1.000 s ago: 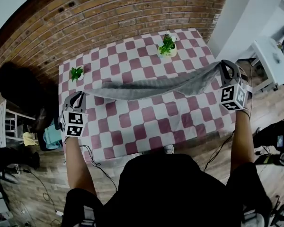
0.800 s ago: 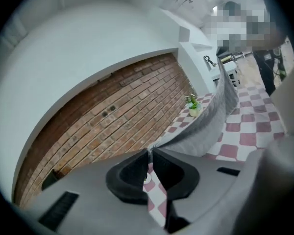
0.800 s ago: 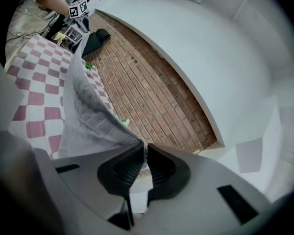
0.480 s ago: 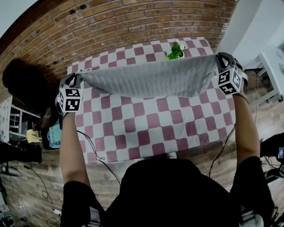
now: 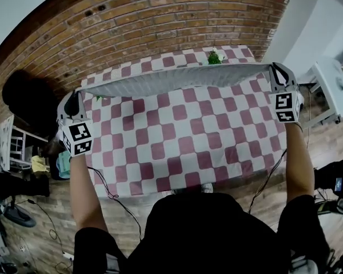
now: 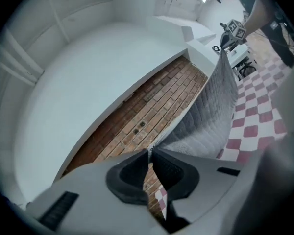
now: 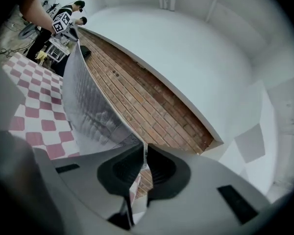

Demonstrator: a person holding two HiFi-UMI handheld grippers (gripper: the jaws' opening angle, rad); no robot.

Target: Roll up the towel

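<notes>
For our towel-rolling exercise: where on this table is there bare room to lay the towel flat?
The checkered table is bare from its near edge up to the towel held above it. The far edge is busier: one plant peeks over the towel, a second plant shows under its left end.

Taut towel (image 5: 177,80) over open tabletop (image 5: 177,147); plant (image 5: 215,57) beyond

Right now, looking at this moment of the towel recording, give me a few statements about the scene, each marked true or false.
1. The towel is stretched between the left gripper and the right gripper. True.
2. The left gripper's jaws stand open and empty. False: they are shut on a corner of the towel.
3. The towel is rolled up. False: it hangs unrolled.
4. The table has a red-and-white checked cover. True.
</notes>
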